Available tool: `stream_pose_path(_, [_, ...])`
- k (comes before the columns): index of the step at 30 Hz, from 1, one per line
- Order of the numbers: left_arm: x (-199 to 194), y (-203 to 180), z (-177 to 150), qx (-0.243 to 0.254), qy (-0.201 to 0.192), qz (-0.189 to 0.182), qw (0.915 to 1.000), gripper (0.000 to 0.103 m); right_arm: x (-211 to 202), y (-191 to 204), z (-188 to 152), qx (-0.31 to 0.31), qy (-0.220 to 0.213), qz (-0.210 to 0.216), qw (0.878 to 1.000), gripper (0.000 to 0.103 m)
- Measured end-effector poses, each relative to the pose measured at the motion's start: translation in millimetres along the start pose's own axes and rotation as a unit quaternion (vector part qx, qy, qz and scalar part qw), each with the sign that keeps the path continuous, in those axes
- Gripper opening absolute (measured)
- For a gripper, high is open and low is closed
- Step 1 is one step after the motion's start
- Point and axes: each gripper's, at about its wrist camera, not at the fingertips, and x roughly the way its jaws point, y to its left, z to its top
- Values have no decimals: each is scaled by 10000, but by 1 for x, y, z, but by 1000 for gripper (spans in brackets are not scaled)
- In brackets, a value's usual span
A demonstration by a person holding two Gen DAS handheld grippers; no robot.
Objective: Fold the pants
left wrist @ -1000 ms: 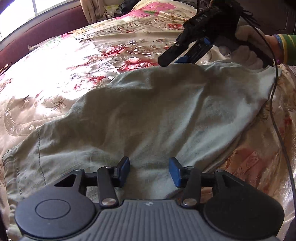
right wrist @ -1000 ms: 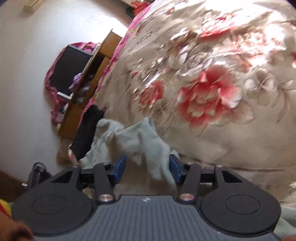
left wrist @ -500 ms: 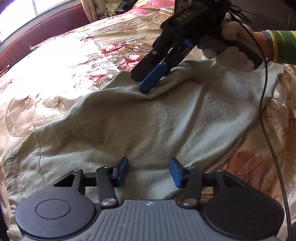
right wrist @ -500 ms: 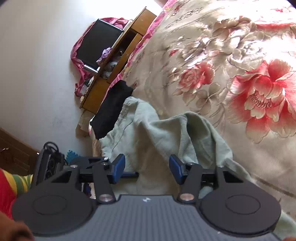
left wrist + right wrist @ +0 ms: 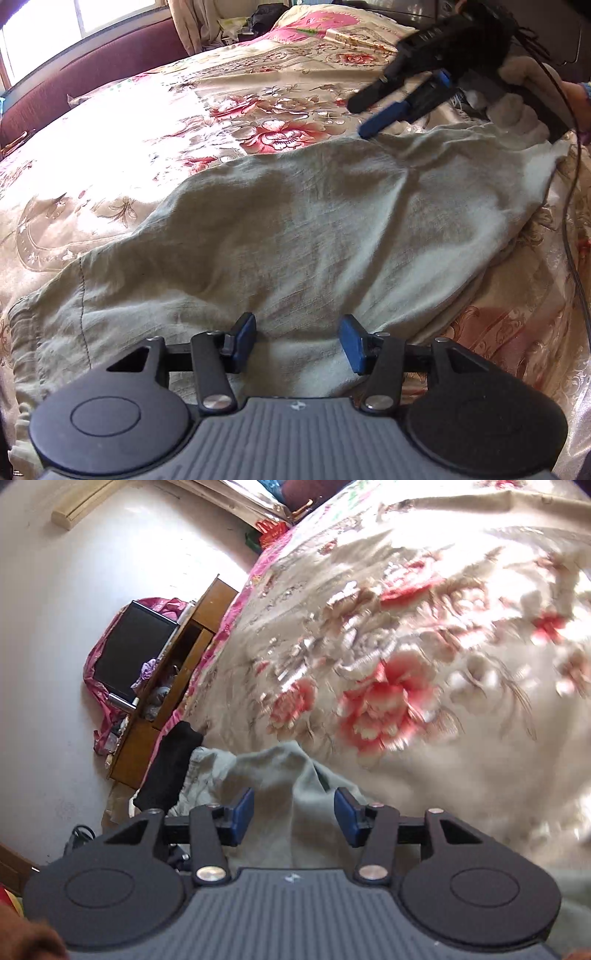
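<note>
The pale grey-green cotton pants (image 5: 295,229) lie spread on the shiny floral bedspread (image 5: 147,147). The left gripper (image 5: 298,341) stands over their near edge, its blue fingers apart and holding nothing. The right gripper (image 5: 373,114) hovers at the far edge, fingers parted too.

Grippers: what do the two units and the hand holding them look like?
Both match: the left gripper and right gripper have blue pads on black linkage arms and a ribbed grey body flanked by black discs. A white glove holds the right one, trailing a black cable.
</note>
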Motion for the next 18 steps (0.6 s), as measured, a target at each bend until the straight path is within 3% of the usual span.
stream_pose_path(1, [0, -1, 0, 6, 1, 20, 10000, 64, 1, -9, -7, 152, 22, -379, 9992, 49])
stream_pose_path(2, [1, -1, 0, 0, 6, 47, 10000, 64, -2, -21, -14, 264, -52, -677, 9973, 34])
stream_pose_path(4, [1, -3, 2, 17, 41, 97, 9999, 65, -19, -42, -22, 676, -383, -850, 9934, 5])
stream_pose_path(5, [0, -4, 4, 48, 68, 130, 9999, 66, -35, -46, -27, 903, -691, -929, 9892, 10])
stream_pose_path(8, [-2, -11, 10, 148, 115, 291, 9994, 67, -91, -38, -52, 765, -1503, -1435, 9752, 26])
stream_pose_path(11, [-4, -20, 14, 340, 39, 462, 9983, 67, -159, -42, -98, 1261, -2284, -1821, 9480, 32])
stream_pose_path(13, [-5, -29, 19, 474, -52, 513, 9975, 67, -193, -43, -129, 1451, -2723, -2368, 9213, 32])
stream_pose_path(15, [-6, -39, 26, 603, -143, 448, 9971, 67, -216, -45, -150, 1315, -2942, -2983, 8984, 33])
stream_pose_path(18, [-7, -61, 37, 1046, -251, 414, 9933, 67, -228, -56, -154, 1085, -2928, -3256, 8924, 43])
